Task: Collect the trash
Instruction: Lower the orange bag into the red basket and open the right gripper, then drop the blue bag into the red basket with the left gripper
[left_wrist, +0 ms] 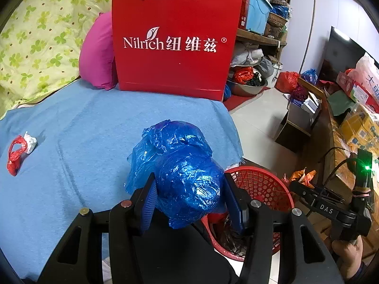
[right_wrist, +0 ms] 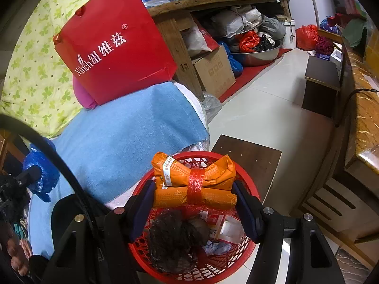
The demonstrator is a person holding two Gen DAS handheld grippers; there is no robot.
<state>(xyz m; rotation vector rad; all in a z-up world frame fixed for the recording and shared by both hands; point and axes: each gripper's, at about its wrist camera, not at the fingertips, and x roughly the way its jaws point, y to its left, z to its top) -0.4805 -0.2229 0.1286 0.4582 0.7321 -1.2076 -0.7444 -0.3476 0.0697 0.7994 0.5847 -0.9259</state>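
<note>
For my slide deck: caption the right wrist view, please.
Right gripper holds an orange wrapped bundle over the red mesh basket of trash.

orange packet (right_wrist: 194,187) over red basket (right_wrist: 239,172)

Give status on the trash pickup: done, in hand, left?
Done: red basket already holds dark and paper scraps. In hand: left gripper clamps the blue plastic bag; right gripper holds the orange bundle over the basket. Left: red-and-white scrap on the blue cloth.

Pale tiled floor (right_wrist: 260,108); cluttered wooden shelf (right_wrist: 213,2); white wall (left_wrist: 305,23).
</note>
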